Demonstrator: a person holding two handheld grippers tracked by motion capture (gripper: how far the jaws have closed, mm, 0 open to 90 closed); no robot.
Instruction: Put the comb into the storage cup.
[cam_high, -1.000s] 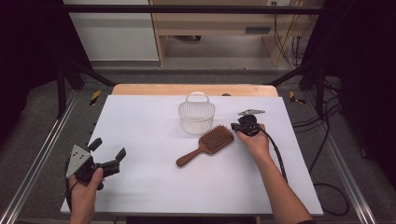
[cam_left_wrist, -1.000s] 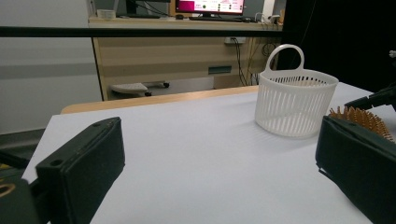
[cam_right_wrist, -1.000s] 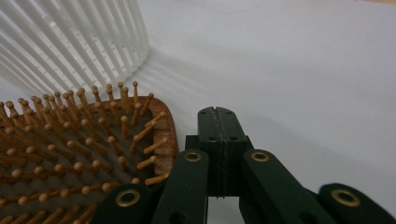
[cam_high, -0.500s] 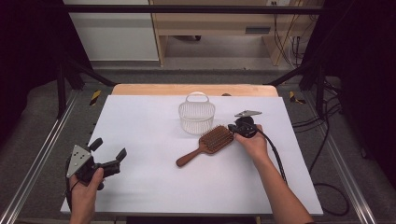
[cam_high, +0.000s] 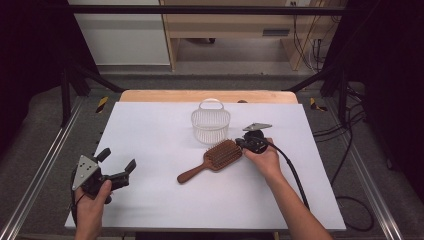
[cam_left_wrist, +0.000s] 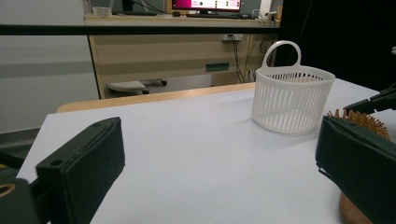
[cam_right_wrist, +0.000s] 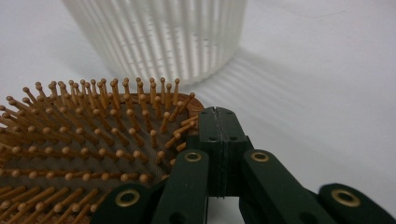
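A wooden paddle hairbrush (cam_high: 216, 157) lies bristles up in the middle of the white table (cam_high: 150, 130), its handle pointing to the front left. Just behind it stands a white slatted basket (cam_high: 210, 125) with a loop handle. My right gripper (cam_high: 240, 144) is shut, and its tips touch the right rim of the brush head. In the right gripper view the shut jaws (cam_right_wrist: 218, 126) meet the edge of the brush (cam_right_wrist: 84, 140) with nothing between them, and the basket (cam_right_wrist: 159, 37) is beyond. My left gripper (cam_high: 118, 159) is held open near the front left corner.
In the left gripper view the basket (cam_left_wrist: 292, 98) and the brush bristles (cam_left_wrist: 362, 119) sit ahead to the right between the wide jaws. A wooden strip (cam_high: 200, 95) edges the table's far side. Metal rails run along both sides.
My right gripper has moved left and nearer, down to the brush head's rim. The brush, the basket and my left gripper have stayed where they were.
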